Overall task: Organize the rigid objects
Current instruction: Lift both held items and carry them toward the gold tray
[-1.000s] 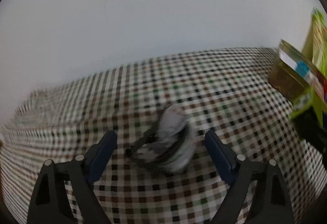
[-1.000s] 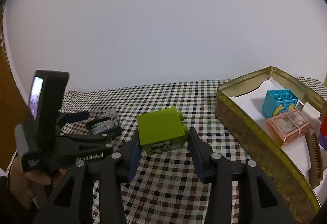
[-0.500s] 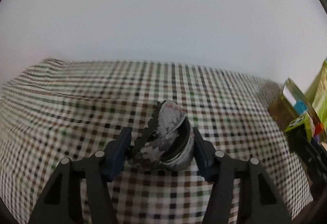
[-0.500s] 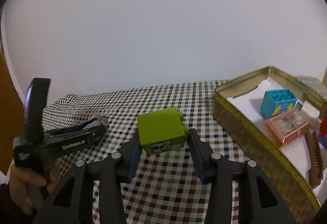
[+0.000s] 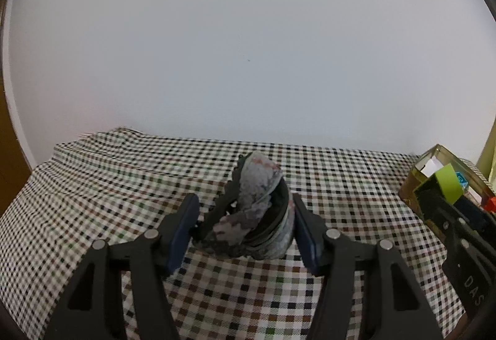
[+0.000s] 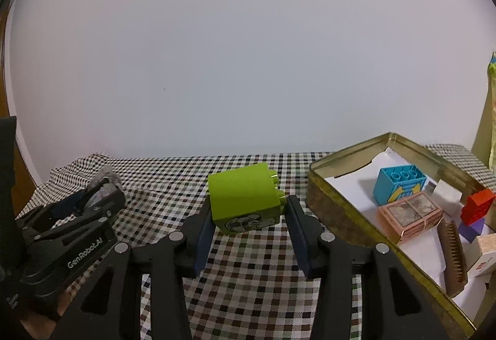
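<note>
Two hand-held grippers are at work over a counter [image 6: 248, 278] covered in a checked cloth. The left hand-held gripper [image 5: 245, 228] has its blue pads closed against both sides of a grey mottled object [image 5: 254, 216], a rounded, worn-looking thing with a dark rim; what it is cannot be told. Its jaws closed in on this object within the past second and now sit steady, with the object filling the gap between them. In the right wrist view this gripper [image 6: 93, 200] shows at nine o'clock, the grey object poking out at its tip.

The right hand-held gripper [image 6: 248, 216] is clamped on a lime green block [image 6: 245, 197], studs facing three o'clock and a printed picture on the lower face. The block appears held clear of the cloth.

At three o'clock of the green block lies an open gold tin [image 6: 341, 213], lined with white paper. Inside it are a blue block [image 6: 400, 188], a bundle of pink cards [image 6: 409, 216] bound with a band, a red block [image 6: 477, 203], a purple piece [image 6: 472, 230], a brown comb [image 6: 454, 250] and a pale wooden block [image 6: 486, 250]. In the left wrist view the tin [image 5: 412, 185] sits at three o'clock, with the green block [image 5: 448, 183] in front of it.
</note>
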Demonstrator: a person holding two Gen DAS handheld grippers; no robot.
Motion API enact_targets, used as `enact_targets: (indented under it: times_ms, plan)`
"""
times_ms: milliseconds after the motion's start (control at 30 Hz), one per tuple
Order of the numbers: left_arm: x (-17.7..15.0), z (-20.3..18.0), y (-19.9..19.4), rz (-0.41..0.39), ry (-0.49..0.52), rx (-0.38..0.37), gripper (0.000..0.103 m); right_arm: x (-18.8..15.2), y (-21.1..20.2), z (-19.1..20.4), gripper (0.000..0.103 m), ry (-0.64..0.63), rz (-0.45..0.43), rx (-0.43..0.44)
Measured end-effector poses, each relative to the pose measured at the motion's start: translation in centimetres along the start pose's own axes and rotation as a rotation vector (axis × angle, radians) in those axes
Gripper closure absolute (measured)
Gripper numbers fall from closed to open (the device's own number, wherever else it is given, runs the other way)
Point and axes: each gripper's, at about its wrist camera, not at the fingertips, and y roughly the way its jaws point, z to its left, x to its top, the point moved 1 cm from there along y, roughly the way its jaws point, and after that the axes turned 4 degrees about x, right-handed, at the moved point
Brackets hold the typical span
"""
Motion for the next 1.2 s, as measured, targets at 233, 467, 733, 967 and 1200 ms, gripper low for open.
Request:
enact_targets:
  times_ms: [233,467,733,967,1200]
  plan:
    - [-0.3,0.6,-1.5,-0.043,-0.001,0.038,0.045,-0.1,-1.1,0.6,0.055,-0.044,-0.059,-0.020]
    - [-0.3,0.4,-2.1,-0.064,0.009,0.053,0.045,-0.1,-1.7,0.4,0.055,-0.040,-0.065,-0.029]
    - [-0.4,0.3,-2.5,-0.072,0.018,0.057,0.045,-0.2,-1.7,0.0,0.055,-0.035,-0.064,-0.032]
    - [-0.5,0.3,-2.7,-0.075,0.013,0.052,0.045,-0.4,-2.0,-0.2,0.055,-0.044,-0.070,-0.039]
    - [-0.5,0.3,-3.2,-0.079,0.014,0.043,0.045,-0.5,-2.3,-0.4,0.055,-0.057,-0.075,-0.044]
